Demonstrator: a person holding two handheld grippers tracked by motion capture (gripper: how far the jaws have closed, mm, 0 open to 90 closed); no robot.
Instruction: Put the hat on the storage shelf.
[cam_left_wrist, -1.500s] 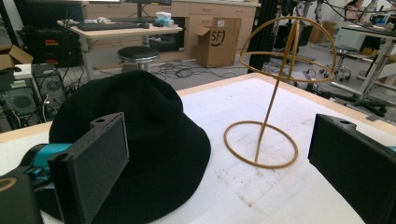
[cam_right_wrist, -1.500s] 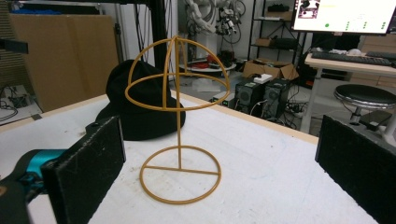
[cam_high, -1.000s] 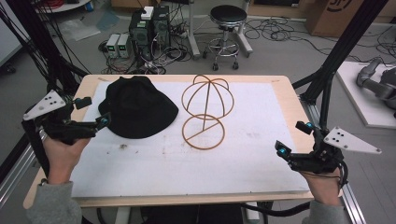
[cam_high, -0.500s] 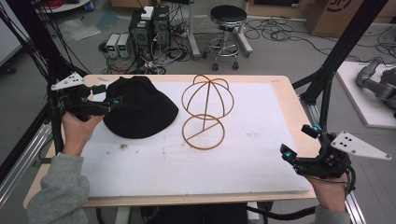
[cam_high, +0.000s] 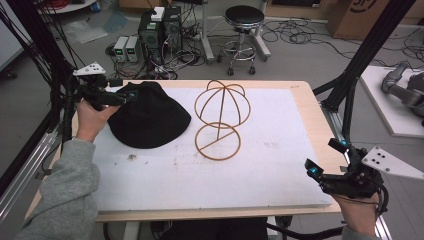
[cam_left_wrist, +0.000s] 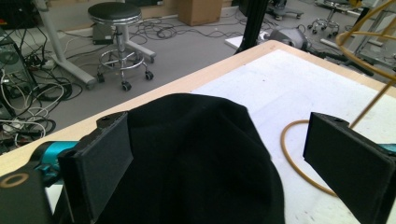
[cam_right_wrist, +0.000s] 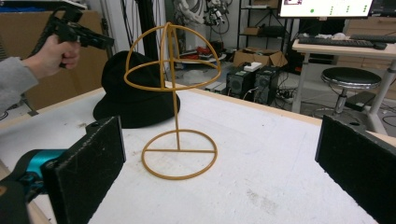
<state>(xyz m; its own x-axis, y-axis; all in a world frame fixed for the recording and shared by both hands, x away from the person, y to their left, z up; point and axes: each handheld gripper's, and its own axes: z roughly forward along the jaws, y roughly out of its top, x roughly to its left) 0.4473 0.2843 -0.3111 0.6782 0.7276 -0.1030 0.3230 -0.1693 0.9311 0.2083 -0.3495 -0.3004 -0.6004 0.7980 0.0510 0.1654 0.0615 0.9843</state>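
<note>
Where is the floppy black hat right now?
The floppy black fabric hat lies on the table's far-left part, beside the golden wire hat stand, under the open left gripper.

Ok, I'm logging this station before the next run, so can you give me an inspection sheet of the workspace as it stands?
Surface: white mat on a wooden table, a few dark specks.
Job's things: floppy black fabric hat lying flat at left; upright golden wire hat stand beside it, bare.
Clutter: nothing seen on the mat.
Grippers: left tool open, jaws either side of the hat's crown; right tool open at the near right corner, holding nothing.
Cables: loose tangles on the floor behind the table.
Surroundings: black round stool, computer towers, cardboard boxes.
</note>
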